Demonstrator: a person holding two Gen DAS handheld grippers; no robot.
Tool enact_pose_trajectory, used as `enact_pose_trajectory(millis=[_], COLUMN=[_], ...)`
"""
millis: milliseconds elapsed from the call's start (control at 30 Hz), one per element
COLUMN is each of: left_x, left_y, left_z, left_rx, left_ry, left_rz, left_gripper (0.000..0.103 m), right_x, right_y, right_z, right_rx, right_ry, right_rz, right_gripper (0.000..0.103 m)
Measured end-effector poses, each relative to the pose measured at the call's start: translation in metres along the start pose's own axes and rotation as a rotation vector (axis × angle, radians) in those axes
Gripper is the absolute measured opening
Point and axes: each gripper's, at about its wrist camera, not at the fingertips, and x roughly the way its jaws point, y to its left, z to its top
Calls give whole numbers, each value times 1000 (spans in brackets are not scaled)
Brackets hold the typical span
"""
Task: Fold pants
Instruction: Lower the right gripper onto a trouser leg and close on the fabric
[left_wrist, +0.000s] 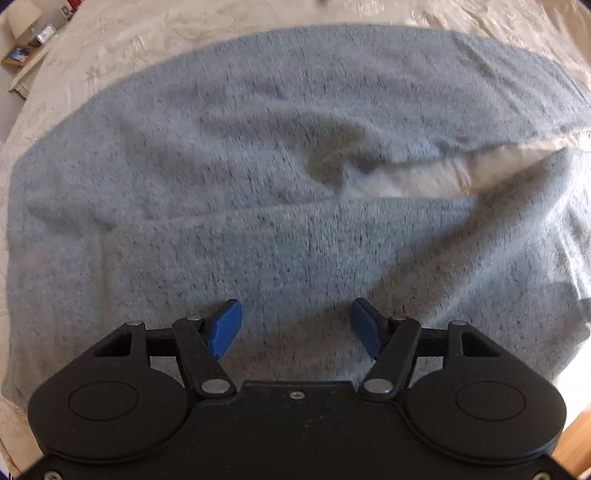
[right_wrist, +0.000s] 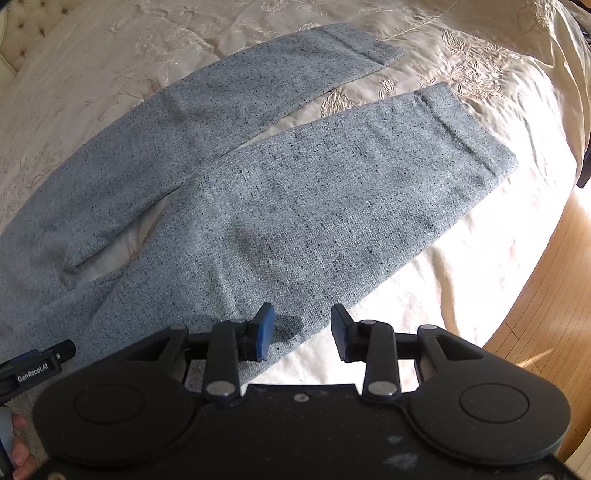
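Observation:
Grey speckled pants (right_wrist: 280, 206) lie spread flat on a cream embroidered bedspread (right_wrist: 110, 62), both legs stretched toward the far right with a gap between them. In the left wrist view the upper part of the pants (left_wrist: 258, 240) fills the frame, blurred, with the crotch gap at centre right. My left gripper (left_wrist: 296, 325) hangs open just above this fabric, nothing between its blue pads. My right gripper (right_wrist: 303, 334) is open over the near edge of the near leg, its left pad above cloth, its right pad above bedspread.
The bed's near edge drops to a wooden floor (right_wrist: 546, 288) at the right. A person's hand (right_wrist: 18, 443) and the other gripper's body (right_wrist: 33, 365) show at the lower left of the right wrist view. Small framed items (left_wrist: 22, 51) stand beyond the bed's far left.

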Motion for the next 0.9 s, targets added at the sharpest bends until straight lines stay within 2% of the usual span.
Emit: enact_pose_trajectory(millis=[33, 133, 233, 367, 500, 667, 800, 900], left_x=[6, 5, -1, -7, -11, -21, -28, -38], left_y=[-1, -5, -8, -5, -15, -32, -34, -35], left_z=[-5, -21, -30, -37, -49, -57, -55, -50], left_rx=[-12, -17, -4, -70, -83, -49, -81, -100], left_ry=[24, -23, -36, -23, -1, -18, -24, -45], left_rz=[-1, 16, 15, -8, -26, -7, -19, -24], left_gripper=[68, 68, 68, 67, 67, 67, 64, 60], right_x=[2, 6, 11, 22, 30, 43, 50, 46], right_y=[-1, -5, -10, -24, -43, -69, -86, -84], right_z=[1, 3, 3, 4, 10, 18, 20, 22], right_rx=[5, 20, 8, 21, 98, 212, 335, 286], right_ry=[1, 9, 16, 50, 58, 96, 115, 80], right_rz=[-7, -11, -16, -11, 17, 96, 241, 249], right_gripper=[37, 37, 37, 37, 37, 38, 38, 24])
